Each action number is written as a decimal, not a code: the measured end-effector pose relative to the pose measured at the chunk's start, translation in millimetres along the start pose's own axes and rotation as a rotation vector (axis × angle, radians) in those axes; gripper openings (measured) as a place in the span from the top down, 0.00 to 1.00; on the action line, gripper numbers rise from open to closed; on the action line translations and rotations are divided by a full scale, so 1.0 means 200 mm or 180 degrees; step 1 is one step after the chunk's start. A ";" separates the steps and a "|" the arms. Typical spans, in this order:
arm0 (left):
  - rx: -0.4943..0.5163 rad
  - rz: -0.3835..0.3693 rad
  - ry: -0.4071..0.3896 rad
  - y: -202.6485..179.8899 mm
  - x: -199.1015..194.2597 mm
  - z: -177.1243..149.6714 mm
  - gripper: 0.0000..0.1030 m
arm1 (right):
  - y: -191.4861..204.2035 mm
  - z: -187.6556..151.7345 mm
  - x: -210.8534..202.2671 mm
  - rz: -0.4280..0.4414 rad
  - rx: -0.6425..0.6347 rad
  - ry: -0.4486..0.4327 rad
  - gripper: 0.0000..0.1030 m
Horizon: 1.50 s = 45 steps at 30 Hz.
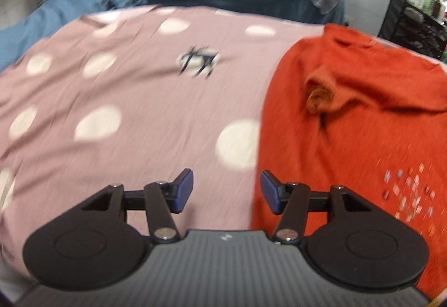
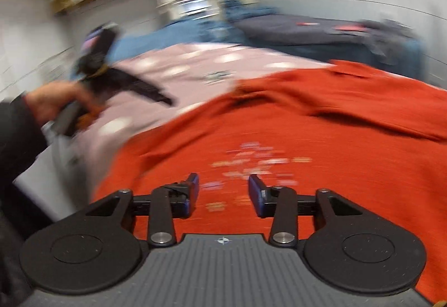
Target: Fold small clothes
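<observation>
The sweater (image 1: 349, 122) is orange-red, with small pale marks that are perhaps a print. The bedsheet (image 1: 134, 89) is dusty pink with white dots.

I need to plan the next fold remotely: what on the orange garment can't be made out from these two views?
- Orange garment, left wrist view: its right side is cut off by the frame edge.
- Small print, right wrist view: motion blur smears it, unreadable.
- Near hem, right wrist view: hidden behind the right gripper body.
</observation>
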State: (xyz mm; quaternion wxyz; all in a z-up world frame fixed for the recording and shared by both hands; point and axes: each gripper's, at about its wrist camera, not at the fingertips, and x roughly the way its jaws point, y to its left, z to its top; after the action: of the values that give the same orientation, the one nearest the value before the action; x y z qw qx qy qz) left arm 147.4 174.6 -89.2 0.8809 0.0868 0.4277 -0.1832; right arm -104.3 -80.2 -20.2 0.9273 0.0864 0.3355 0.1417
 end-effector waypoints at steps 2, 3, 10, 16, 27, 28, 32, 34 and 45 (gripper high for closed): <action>-0.0102 0.0028 0.0028 0.03 0.00 -0.05 0.49 | 0.09 0.01 0.08 0.0449 -0.0074 0.0151 0.40; -0.0158 0.0021 0.0033 0.05 0.00 -0.06 0.49 | 0.13 0.01 0.13 0.0604 -0.0124 0.0220 0.40; -0.0289 -0.0113 -0.0196 0.03 -0.08 0.01 0.38 | 0.40 -0.07 0.44 0.0959 -0.0595 0.1163 0.46; -0.0345 0.0178 -0.0479 0.07 -0.17 0.04 0.38 | 0.53 0.02 0.49 0.1394 -0.0640 0.0894 0.93; -0.1417 0.1333 -0.1070 0.59 -0.47 0.05 0.37 | 0.10 0.74 0.35 0.2230 0.1820 -0.1170 0.93; -0.1365 0.1265 -0.1035 0.57 -0.45 0.04 0.37 | -0.03 0.75 0.31 0.2147 0.2100 -0.1390 0.93; -0.1188 0.0967 -0.0833 0.43 -0.31 0.04 0.37 | -0.59 0.58 0.05 0.0963 0.3175 -0.2258 0.93; -0.1096 0.0655 -0.0800 0.31 -0.23 0.03 0.37 | -0.80 0.40 -0.09 0.0137 0.3429 -0.2482 0.92; -0.0354 -0.0572 -0.0695 -0.42 0.17 0.25 0.37 | -0.96 -0.23 -0.14 -0.1124 0.3984 -0.1584 0.47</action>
State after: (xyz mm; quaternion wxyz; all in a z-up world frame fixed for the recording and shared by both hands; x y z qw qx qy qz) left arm 169.1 73.9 -84.9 0.9057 -0.0212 0.3448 -0.2456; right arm -115.9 -267.7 -87.4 0.7616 0.5788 0.1406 -0.2553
